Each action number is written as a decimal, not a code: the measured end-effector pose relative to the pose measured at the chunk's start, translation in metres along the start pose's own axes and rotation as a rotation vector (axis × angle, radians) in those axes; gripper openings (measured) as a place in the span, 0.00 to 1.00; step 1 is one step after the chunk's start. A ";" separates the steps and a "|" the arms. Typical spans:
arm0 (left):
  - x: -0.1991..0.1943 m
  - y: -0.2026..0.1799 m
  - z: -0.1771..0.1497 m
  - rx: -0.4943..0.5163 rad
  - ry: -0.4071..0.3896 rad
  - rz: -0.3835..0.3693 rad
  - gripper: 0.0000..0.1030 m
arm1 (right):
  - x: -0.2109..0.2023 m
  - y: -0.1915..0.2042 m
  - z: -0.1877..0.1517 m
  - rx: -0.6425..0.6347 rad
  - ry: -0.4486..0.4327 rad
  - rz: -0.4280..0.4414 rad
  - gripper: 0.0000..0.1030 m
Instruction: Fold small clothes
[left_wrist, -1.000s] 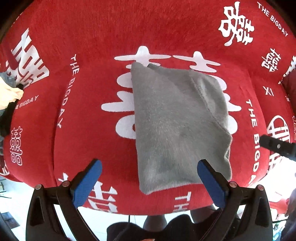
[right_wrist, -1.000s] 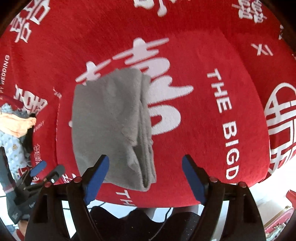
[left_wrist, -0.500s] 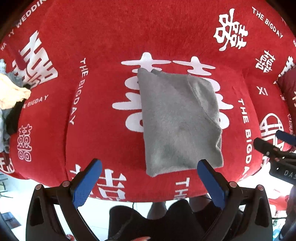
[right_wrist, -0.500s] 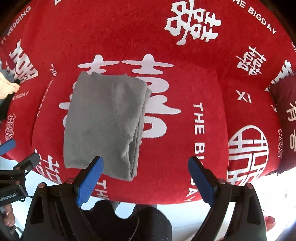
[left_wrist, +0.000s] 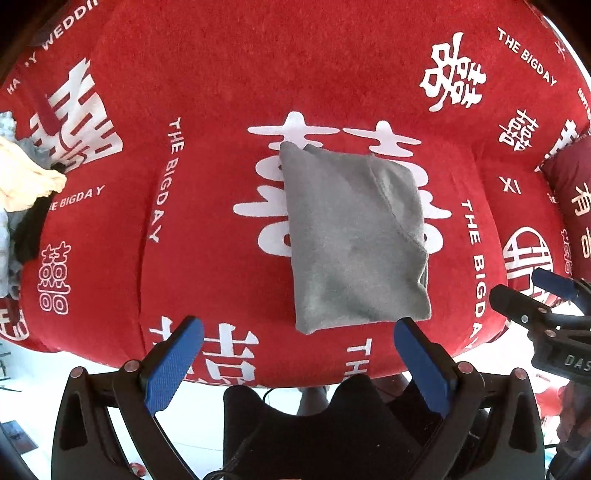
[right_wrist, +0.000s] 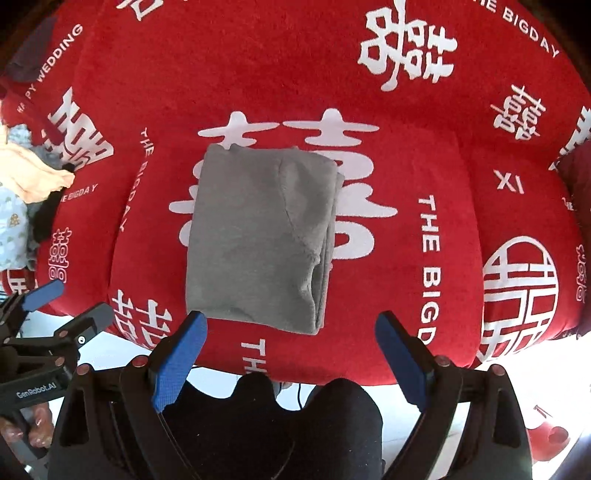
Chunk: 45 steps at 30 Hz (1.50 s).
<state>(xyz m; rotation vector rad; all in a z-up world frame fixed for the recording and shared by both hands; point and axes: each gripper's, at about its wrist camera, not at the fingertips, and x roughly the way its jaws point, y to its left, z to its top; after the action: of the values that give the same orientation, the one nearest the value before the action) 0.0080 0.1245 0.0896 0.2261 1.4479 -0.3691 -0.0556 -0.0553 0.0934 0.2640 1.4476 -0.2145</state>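
A grey garment (left_wrist: 354, 240), folded into a neat rectangle, lies flat on the middle cushion of a red sofa (left_wrist: 207, 206) with white lettering. It also shows in the right wrist view (right_wrist: 258, 240). My left gripper (left_wrist: 299, 336) is open and empty, held back in front of the sofa's front edge, apart from the garment. My right gripper (right_wrist: 291, 332) is open and empty too, just before the garment's near edge. Each gripper appears in the other's view: the right one (left_wrist: 535, 299), the left one (right_wrist: 62, 306).
A pile of other small clothes (left_wrist: 26, 199), cream, pale blue and black, lies on the left cushion; it also shows in the right wrist view (right_wrist: 29, 192). A dark red pillow (left_wrist: 569, 177) sits at the right end. The person's dark-clothed knees (right_wrist: 295, 413) are below.
Both grippers have pulled back from the sofa, so the folded grey garment looks smaller and farther. The garment itself has not moved.
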 end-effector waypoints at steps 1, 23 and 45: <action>-0.001 0.000 0.000 0.002 0.002 -0.006 1.00 | 0.001 0.000 0.000 0.003 0.006 -0.015 0.92; -0.014 0.001 -0.003 -0.018 -0.028 0.058 1.00 | 0.000 0.001 -0.002 0.055 0.056 -0.039 0.92; -0.016 -0.005 0.002 -0.024 -0.039 0.076 1.00 | -0.004 0.003 0.009 0.053 0.060 -0.004 0.92</action>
<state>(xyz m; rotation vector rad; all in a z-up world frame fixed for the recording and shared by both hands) 0.0065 0.1214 0.1057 0.2527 1.4002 -0.2923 -0.0468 -0.0548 0.0985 0.3130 1.5037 -0.2506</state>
